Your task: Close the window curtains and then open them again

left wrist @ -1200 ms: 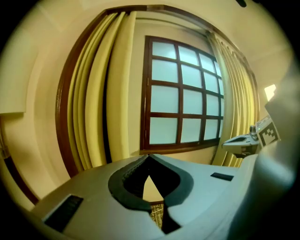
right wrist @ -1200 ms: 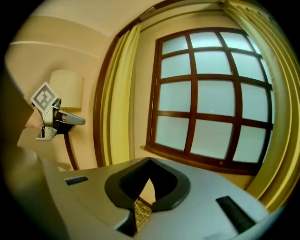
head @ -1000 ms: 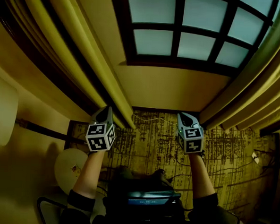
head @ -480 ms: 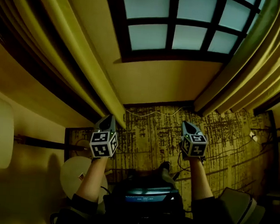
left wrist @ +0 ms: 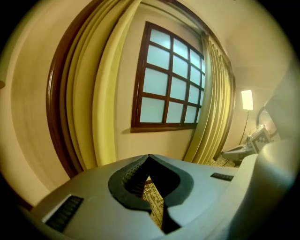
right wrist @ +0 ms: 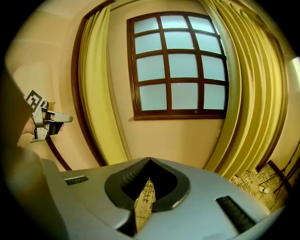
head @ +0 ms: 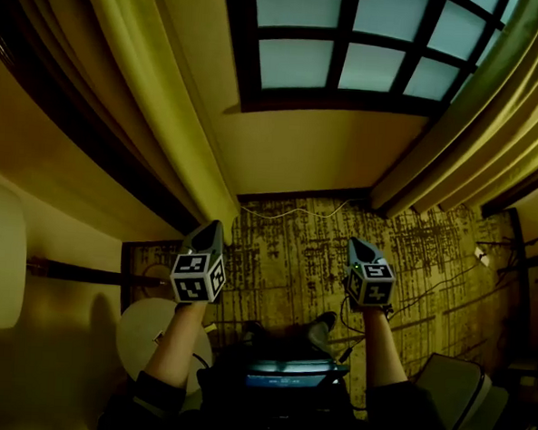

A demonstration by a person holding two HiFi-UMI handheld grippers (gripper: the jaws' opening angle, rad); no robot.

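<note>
**Curtains drawn back, both grippers shut and empty**

The dark wood-framed window with frosted panes stands uncovered. The left pleated yellow fabric curtain hangs gathered against the window's left edge. The right pleated yellow fabric curtain is bunched along its right edge. A strip of plain cream wall runs below the sill. The left gripper and the right gripper are held out side by side over the yellow patterned carpet, and both point toward the wall. In each gripper view the ribbed jaws meet at the tips with nothing between them, and only carpet shows through the gap behind. Neither gripper holds curtain fabric.
</note>
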